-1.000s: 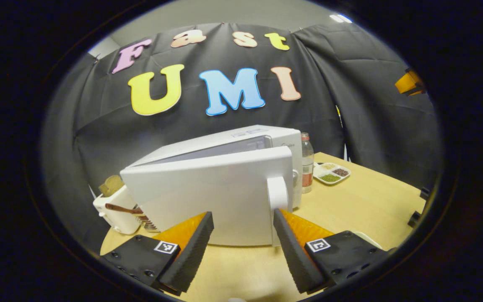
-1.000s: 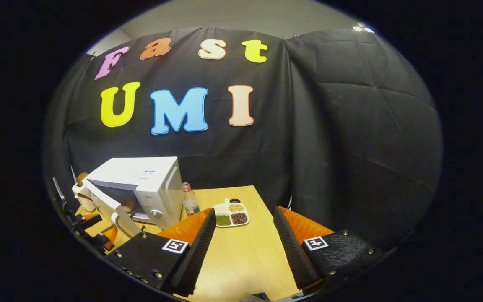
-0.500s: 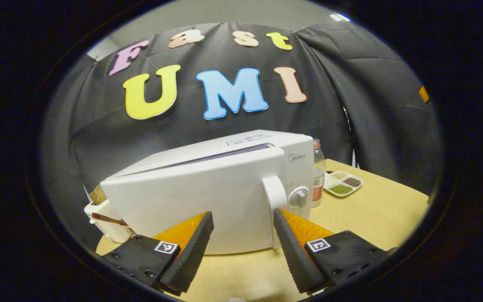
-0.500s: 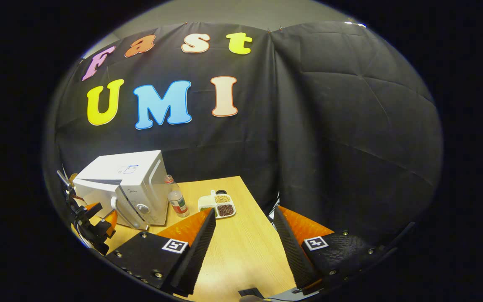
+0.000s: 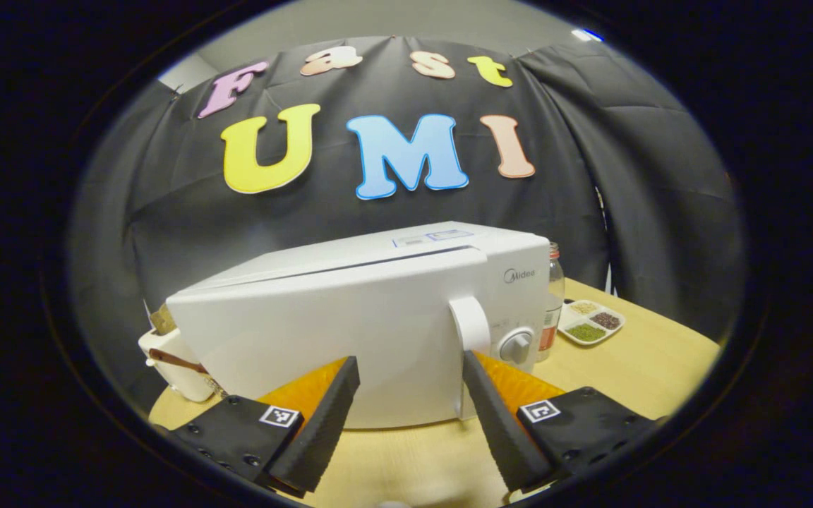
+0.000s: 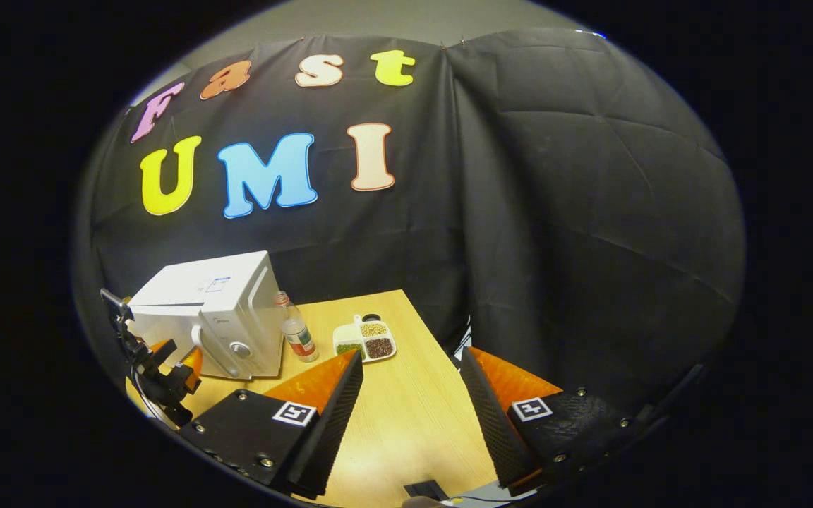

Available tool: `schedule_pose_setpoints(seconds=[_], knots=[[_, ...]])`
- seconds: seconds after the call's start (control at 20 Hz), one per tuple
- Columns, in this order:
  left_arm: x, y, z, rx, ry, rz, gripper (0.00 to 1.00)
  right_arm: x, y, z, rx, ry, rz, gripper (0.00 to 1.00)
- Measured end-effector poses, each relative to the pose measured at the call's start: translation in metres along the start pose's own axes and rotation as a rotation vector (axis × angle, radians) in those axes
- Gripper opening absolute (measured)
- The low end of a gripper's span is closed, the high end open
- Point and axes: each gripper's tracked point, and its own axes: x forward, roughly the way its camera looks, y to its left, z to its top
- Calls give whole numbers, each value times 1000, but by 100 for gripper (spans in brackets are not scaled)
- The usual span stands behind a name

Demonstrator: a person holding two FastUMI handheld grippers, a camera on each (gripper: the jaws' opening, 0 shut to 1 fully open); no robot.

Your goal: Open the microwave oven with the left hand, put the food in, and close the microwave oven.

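Note:
The white microwave (image 5: 350,317) stands on the wooden table, its door almost flush with the body and a thin dark seam along the door's top. Its inside is hidden. My left gripper (image 5: 406,416) is open right in front of the door, one finger just below the white handle (image 5: 470,331). In the right gripper view the microwave (image 6: 216,310) is far off at the left, with the left gripper (image 6: 166,367) at its front. My right gripper (image 6: 410,416) is open with nothing in it, above the table (image 6: 392,423) well to the microwave's right.
A small bottle (image 5: 553,303) stands right of the microwave, and a white divided tray of grains (image 5: 590,323) lies beyond it. A white container (image 5: 173,353) sits at the microwave's left. The black cloth wall runs behind the table.
The microwave door has swung from part open to almost shut, and my left gripper followed it in. The right gripper drew back a little and stayed open.

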Motion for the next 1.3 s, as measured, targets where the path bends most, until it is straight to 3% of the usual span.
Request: schedule_pose_setpoints(seconds=[0.35,0.45,0.65,0.85,1.05,1.3], knots=[[4,-8,-1,-22,4,3,100,2,12,0,-20,6,31,86],[16,-8,-10,10,31,33,98,3,15,-4,-27,11,36,86],[11,-13,-13,-52,48,24,100,1,19,-4,-37,13,48,86],[12,-12,-13,-35,49,13,95,-3,14,-1,-39,9,42,86],[1,-9,6,-11,14,17,100,-8,19,4,-44,-13,46,86],[-40,-15,41,-27,-17,-22,100,-18,47,15,-60,-44,119,85]])
